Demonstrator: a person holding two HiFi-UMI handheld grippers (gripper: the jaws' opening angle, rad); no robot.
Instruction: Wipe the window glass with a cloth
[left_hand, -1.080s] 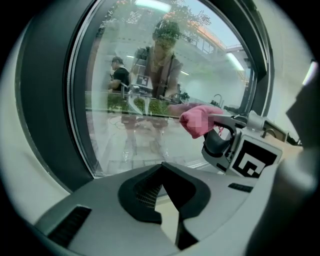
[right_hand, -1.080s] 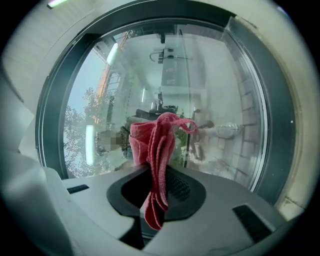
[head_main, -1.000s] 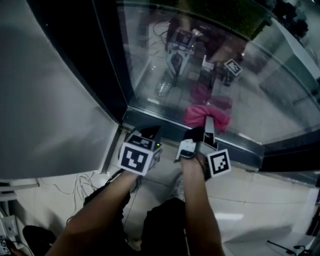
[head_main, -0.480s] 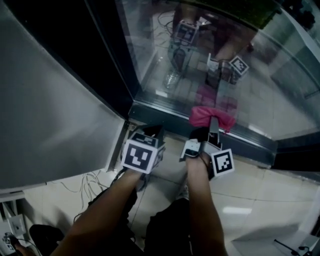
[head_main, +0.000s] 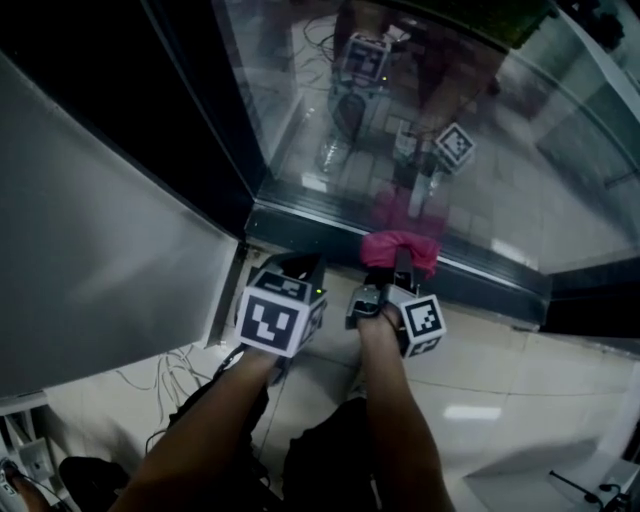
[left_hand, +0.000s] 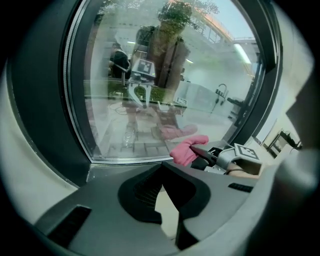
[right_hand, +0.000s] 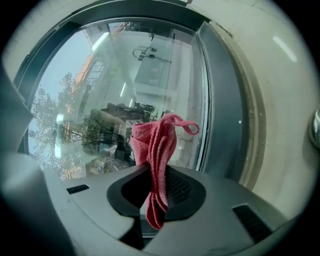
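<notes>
the cloth (head_main: 400, 250), pinched in the right claw (right_hand: 159, 175), is brought lower, to the window glass's (head_main: 480, 170) bottom edge: a downstroke is judged ending. the left claw (left_hand: 162, 172) is closed on nothing.

You stand on a glossy pale tiled floor (head_main: 520, 400); a grey wall panel (head_main: 90, 250) meets the dark window frame (head_main: 215, 150) around reflective window glass (head_main: 540, 170).

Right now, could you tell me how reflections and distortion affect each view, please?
Head view: dim, the window glass mirrors the cloth. Left gripper view: fisheye curves the window frame. Right gripper view: bright streaks glare on the glass; cloth is sharp.
</notes>
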